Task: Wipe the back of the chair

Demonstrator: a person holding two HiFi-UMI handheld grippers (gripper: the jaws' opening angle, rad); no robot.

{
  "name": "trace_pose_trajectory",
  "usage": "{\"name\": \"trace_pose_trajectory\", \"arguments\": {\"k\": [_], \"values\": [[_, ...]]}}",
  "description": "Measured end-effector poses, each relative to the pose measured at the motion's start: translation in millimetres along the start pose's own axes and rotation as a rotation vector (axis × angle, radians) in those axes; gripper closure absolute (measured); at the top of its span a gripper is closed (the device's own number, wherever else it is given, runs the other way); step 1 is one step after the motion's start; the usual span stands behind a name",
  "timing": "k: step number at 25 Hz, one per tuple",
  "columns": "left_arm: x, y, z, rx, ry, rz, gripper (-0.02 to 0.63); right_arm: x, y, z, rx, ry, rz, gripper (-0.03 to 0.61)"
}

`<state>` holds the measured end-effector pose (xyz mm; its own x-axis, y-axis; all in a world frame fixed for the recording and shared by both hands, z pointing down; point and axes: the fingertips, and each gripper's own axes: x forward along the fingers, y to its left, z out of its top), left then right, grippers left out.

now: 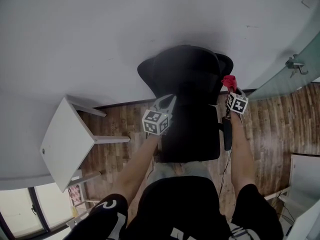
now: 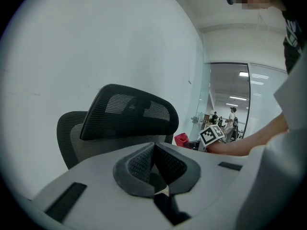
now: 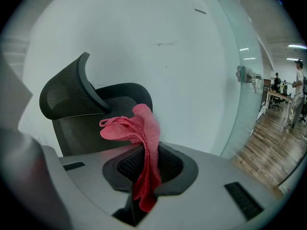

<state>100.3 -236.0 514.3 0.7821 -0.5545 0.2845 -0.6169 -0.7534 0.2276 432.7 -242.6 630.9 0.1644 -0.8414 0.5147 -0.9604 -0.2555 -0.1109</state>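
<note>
Here the black mesh office chair with a curved headrest [image 1: 190,79] stands close to the plain white wall [image 1: 115,29], directly in front of the person, and its back is turned toward the person. In the head view the chair is between the two arms. The left gripper [image 1: 167,102] is held in front of the left part of the chair back, and in the left gripper view its two dark jaws are pressed together with nothing between them; behind them the headrest and the upper edge of the back are seen. The right gripper [image 1: 232,90] is at the upper right edge of the chair, just beside the headrest. Its jaws are clamped on a small red woven cloth [image 1: 229,81], which rises out of them in loose folds and bends to the left at the top, while a short end hangs down below the jaws. In the right gripper view the cloth is in front of the mesh back, but I cannot tell if it touches the mesh. A white rectangular table with thin legs [image 1: 62,144] stands on the brown wooden plank floor [image 1: 272,129] at the left, well apart from the chair. A frosted glass partition [image 1: 292,76] begins at the right of the wall.
</note>
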Motion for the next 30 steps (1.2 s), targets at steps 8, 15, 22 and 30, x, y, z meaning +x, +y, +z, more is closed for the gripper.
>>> {"name": "trace_pose_trajectory", "arguments": {"k": [8, 15, 22, 30], "values": [[-40, 25, -18, -0.035, 0.001, 0.000, 0.589, -19, 58, -17, -0.020, 0.001, 0.043, 0.506], [-97, 68, -30, -0.062, -0.010, 0.010, 0.589, -30, 149, -30, -0.022, -0.005, 0.095, 0.506], [-143, 127, -46, -0.084, -0.023, 0.032, 0.589, -26, 261, -40, -0.060, -0.031, 0.194, 0.505], [-163, 183, -60, -0.092, -0.028, 0.045, 0.589, -9, 359, -49, -0.123, -0.053, 0.305, 0.505]]}}
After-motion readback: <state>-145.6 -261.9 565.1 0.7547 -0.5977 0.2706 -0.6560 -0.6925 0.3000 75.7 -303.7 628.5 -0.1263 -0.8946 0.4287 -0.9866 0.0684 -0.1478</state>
